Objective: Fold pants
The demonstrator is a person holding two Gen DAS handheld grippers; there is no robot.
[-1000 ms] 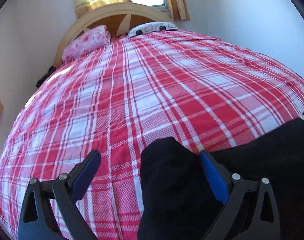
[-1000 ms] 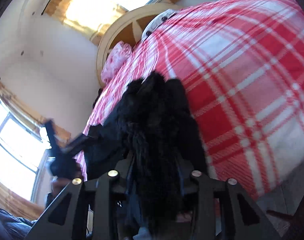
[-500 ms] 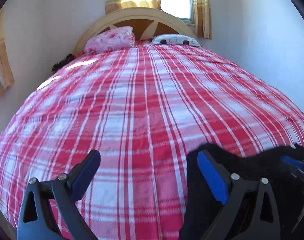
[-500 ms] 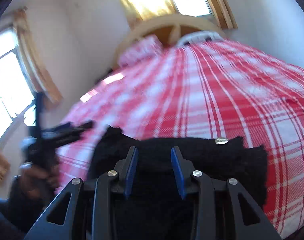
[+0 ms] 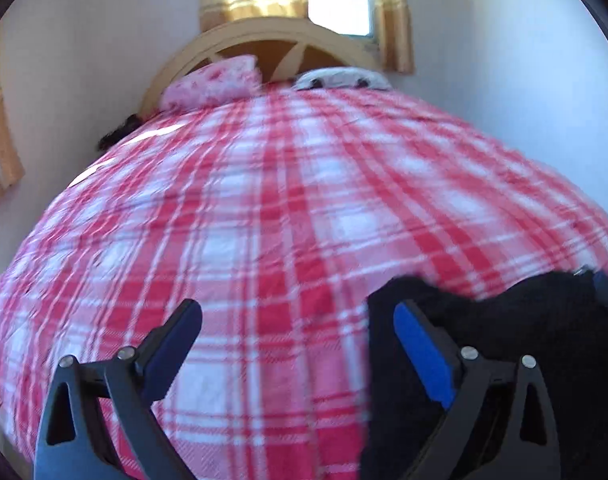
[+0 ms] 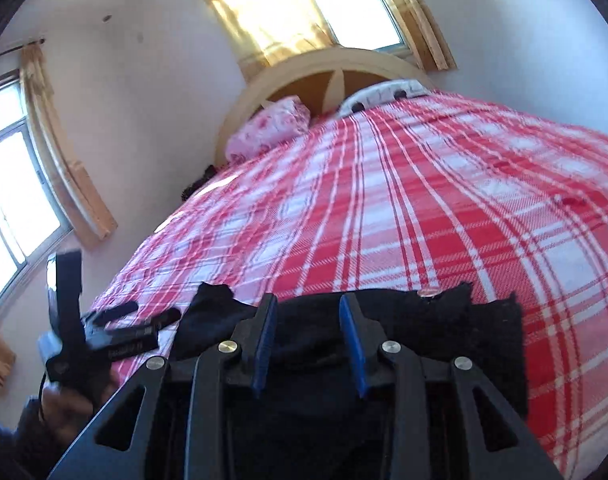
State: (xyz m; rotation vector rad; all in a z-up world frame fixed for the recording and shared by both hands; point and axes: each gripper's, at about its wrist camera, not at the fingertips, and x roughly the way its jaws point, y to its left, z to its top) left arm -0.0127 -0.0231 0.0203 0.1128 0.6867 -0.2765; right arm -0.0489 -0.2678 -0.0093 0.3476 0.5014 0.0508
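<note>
One pair of black pants (image 6: 383, 340), on the near edge of the red plaid bedspread (image 6: 383, 200). Waist edge faces the headboard (image 6: 327, 68), one metal button (image 6: 427, 292) on it; that edge runs left-right across the bed. Leg direction can't be told, the rest is hidden under the grippers. Two pillows: one pink floral (image 5: 212, 84), one white with dark dots (image 5: 339, 78). Two windows with yellow curtains. Two grippers: left gripper (image 5: 296, 320) wide apart, nothing between, pants just beside its right finger. Right gripper (image 6: 305, 304) narrow and closing, hovering over the waistband; whether the pads pinch fabric can't be told.
</note>
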